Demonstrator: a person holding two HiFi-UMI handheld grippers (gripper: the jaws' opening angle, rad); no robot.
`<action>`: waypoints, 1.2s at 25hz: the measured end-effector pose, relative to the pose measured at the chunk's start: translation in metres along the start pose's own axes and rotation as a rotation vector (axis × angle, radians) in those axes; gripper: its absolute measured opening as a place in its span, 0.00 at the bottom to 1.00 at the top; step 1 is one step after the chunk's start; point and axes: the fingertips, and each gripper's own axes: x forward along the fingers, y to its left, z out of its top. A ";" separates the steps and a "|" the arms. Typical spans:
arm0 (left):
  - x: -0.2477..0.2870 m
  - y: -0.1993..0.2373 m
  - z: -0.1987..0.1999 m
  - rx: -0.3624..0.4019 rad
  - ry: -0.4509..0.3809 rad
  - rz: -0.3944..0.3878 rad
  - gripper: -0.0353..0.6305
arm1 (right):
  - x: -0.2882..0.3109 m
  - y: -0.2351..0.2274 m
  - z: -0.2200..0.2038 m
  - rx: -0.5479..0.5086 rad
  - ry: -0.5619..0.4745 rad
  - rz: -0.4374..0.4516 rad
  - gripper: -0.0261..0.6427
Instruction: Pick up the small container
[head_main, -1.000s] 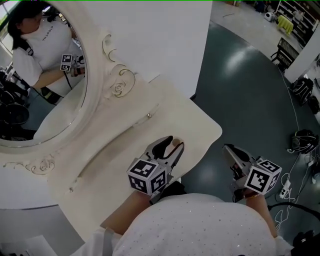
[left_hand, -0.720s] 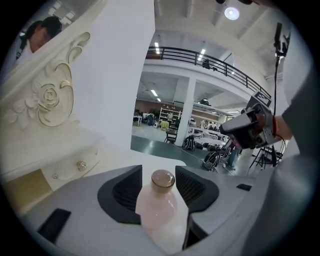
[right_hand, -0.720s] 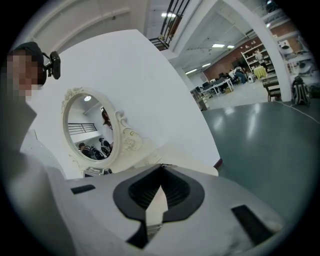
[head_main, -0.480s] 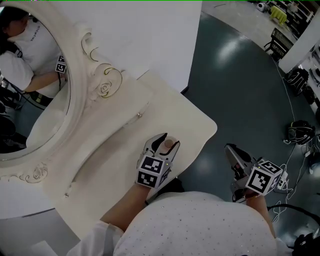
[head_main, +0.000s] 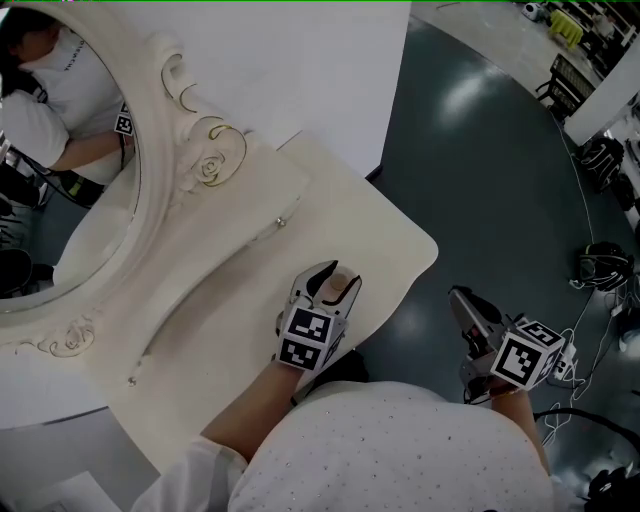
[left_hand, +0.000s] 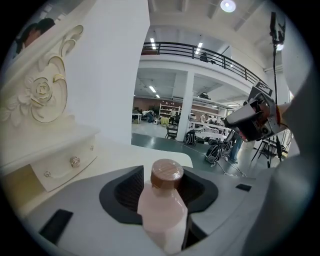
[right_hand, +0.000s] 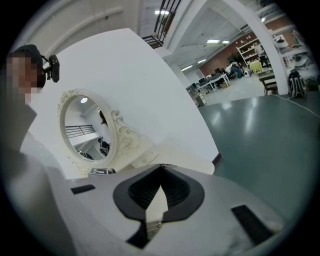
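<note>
The small container (left_hand: 162, 205) is a pale pink bottle with a brown cap, and it lies between the jaws of my left gripper (left_hand: 167, 176). Both jaws touch its sides and are closing on it. In the head view the left gripper (head_main: 335, 283) holds the small container (head_main: 341, 289) over the front right part of the cream dressing table (head_main: 240, 290). My right gripper (head_main: 460, 298) hangs off the table's right side above the dark floor. Its jaws meet at the tips with nothing between them, as the right gripper view (right_hand: 161, 166) shows.
An oval mirror (head_main: 60, 150) in a carved cream frame stands at the table's back left, reflecting a person. A shallow drawer with a small knob (head_main: 280, 222) sits under it. A white wall panel (head_main: 300, 60) rises behind. Cables and bags (head_main: 600, 270) lie on the floor at right.
The head camera has shifted, so the mirror sits further left. The left gripper's marker cube has turned slightly; the bottle stays between its jaws. The right gripper has hardly moved.
</note>
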 end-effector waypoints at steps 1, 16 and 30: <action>0.000 -0.001 0.000 0.004 0.001 0.000 0.35 | 0.001 0.001 -0.001 -0.004 0.003 0.003 0.04; 0.001 -0.019 0.004 0.103 -0.011 -0.148 0.26 | -0.007 0.002 -0.010 -0.034 0.019 0.006 0.04; 0.002 -0.022 0.004 0.214 -0.020 -0.140 0.24 | -0.010 0.002 -0.010 -0.033 0.014 0.004 0.04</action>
